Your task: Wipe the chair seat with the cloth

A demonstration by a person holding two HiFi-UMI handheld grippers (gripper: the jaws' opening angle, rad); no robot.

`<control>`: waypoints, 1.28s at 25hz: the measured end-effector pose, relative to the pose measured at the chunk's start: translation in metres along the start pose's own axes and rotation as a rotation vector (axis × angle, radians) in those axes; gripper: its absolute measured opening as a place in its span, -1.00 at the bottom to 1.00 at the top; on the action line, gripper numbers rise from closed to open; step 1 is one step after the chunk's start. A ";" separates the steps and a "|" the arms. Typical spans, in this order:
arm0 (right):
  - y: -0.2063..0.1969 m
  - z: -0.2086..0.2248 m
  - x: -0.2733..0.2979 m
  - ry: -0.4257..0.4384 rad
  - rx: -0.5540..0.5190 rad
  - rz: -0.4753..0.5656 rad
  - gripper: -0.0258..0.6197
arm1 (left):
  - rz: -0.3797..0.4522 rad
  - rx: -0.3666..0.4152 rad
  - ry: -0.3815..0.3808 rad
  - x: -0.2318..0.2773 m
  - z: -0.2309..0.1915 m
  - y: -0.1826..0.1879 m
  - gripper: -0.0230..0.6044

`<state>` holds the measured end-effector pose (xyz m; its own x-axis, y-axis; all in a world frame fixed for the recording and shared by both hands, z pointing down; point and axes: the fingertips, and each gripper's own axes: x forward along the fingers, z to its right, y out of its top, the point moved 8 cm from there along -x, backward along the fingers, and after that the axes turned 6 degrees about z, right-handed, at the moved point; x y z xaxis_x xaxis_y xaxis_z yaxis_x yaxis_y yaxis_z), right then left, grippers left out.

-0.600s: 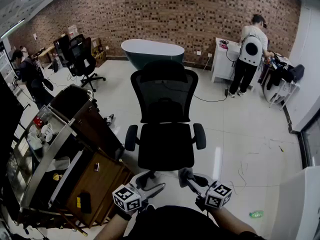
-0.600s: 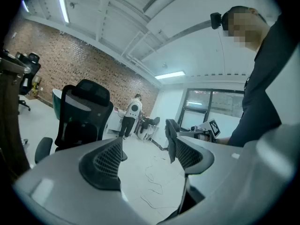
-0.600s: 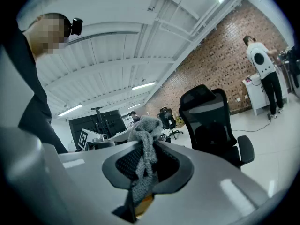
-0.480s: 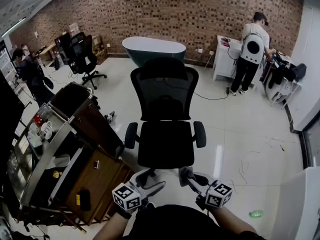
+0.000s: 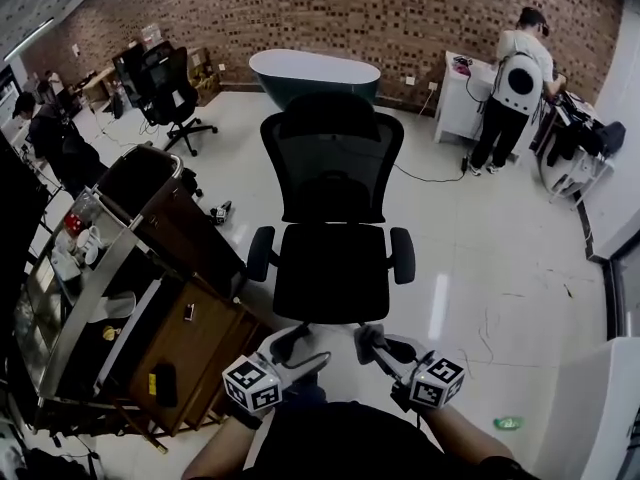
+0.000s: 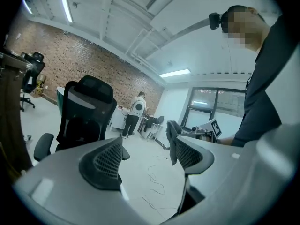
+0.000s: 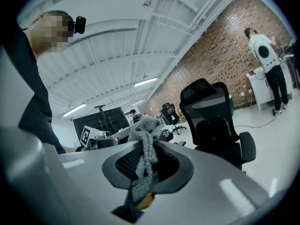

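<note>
Only the right gripper view shows the grip plainly: the right claw (image 7: 143, 165) is clamped on a grey, nubbly cloth (image 7: 143, 146), which bunches above the jaws and hangs in a strand between them. In the head view that cloth is just a small grey lump at the claw's tip, lower centre of the frame. The left gripper view shows the left claw (image 6: 145, 146) with its 2 jaws apart and nothing between them, only pale floor (image 6: 140, 172) and a loose cable beyond

Both claws sit low at the bottom of the head view, side by side and close to the person's body, pointing up the frame toward the black chair (image 5: 330, 183). Its seat (image 5: 330, 273) lies just above them, untouched. A forearm runs to each claw from the bottom edge

In the left gripper view the seat is hidden behind the left jaw, so only the backrest and 1 armrest show. In the right gripper view the claw's own body cuts off the chair's lower part. A person (image 5: 515, 83) stands, back turned, at a white bench (image 5: 462, 98) in the upper right
</note>
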<state>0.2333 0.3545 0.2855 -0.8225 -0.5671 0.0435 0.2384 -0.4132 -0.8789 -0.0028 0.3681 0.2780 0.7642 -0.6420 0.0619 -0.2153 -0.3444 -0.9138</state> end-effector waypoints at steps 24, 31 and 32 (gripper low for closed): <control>0.074 0.105 0.220 -0.148 0.031 0.049 -0.77 | -0.080 -0.043 -0.172 0.083 -0.233 0.095 0.30; 0.074 0.131 0.259 -0.158 0.064 0.025 -0.77 | -0.101 -0.063 -0.187 0.095 -0.267 0.099 0.30; 0.072 0.135 0.263 -0.156 0.065 0.019 -0.77 | -0.105 -0.066 -0.183 0.097 -0.271 0.097 0.30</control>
<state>0.1033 0.0794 0.2981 -0.7285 -0.6769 0.1054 0.2896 -0.4437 -0.8481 -0.1143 0.0869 0.3037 0.8809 -0.4673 0.0755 -0.1636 -0.4502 -0.8778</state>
